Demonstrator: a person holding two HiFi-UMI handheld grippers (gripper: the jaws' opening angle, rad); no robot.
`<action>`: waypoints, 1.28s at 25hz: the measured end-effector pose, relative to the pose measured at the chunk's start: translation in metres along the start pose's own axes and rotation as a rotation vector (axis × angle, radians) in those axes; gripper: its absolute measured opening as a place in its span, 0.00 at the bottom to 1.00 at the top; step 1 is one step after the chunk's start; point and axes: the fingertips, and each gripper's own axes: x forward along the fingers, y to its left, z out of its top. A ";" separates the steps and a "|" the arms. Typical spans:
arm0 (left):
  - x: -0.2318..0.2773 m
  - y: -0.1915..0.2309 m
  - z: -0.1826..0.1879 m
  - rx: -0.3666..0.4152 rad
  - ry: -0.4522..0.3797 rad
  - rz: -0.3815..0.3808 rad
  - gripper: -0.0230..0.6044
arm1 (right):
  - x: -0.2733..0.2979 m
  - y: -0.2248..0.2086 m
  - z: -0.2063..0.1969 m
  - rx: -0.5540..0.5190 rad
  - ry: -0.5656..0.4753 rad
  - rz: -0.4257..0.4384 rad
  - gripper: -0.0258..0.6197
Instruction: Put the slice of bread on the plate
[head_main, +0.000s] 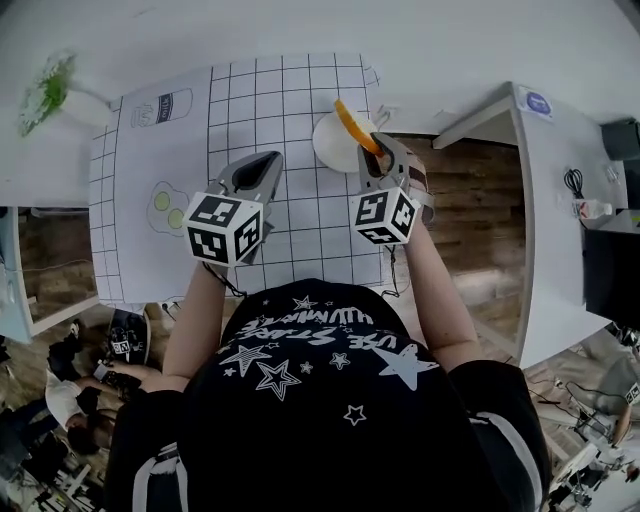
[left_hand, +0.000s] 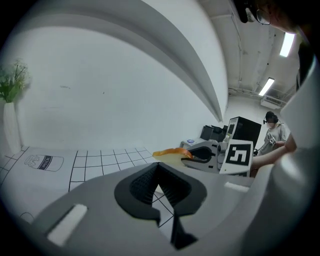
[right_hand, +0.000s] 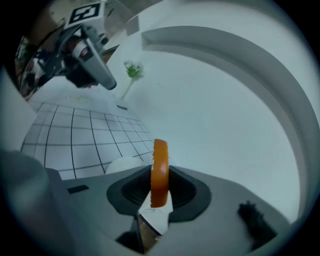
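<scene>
- Bread slice (head_main: 352, 126) with an orange crust stands on edge, pinched between the pads of the right gripper (head_main: 378, 160), whose jaws are closed on its lower part.
- In the right gripper view the slice (right_hand: 160, 172) rises upright out of the jaws, with the white plate (right_hand: 122, 164) just to its left and lower.
- From the head view the slice hangs over the right part of the plate (head_main: 325, 145); whether it touches the plate is hard to tell from this angle.
- The plate sits at the far right of the grid mat (head_main: 300, 100), close to the mat's right edge, with wooden floor showing just beyond to the right.
- Left gripper (head_main: 255, 172) is over the middle of the mat, well left of the plate; its jaws are together with nothing between them (left_hand: 157, 167).
- Bare grid squares lie between the two grippers and to the near side of the plate.
- A vase of green stems (head_main: 45, 88) stands far left, well apart from both grippers.
</scene>
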 end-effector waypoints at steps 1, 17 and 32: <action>0.002 0.001 0.000 -0.002 0.002 0.005 0.05 | 0.005 0.003 -0.002 -0.075 0.003 -0.006 0.19; 0.000 0.016 -0.018 -0.046 0.034 0.067 0.05 | 0.025 0.061 -0.021 -0.495 -0.019 0.084 0.19; -0.004 0.014 -0.023 -0.037 0.039 0.053 0.05 | 0.025 0.098 -0.045 -0.522 0.021 0.260 0.23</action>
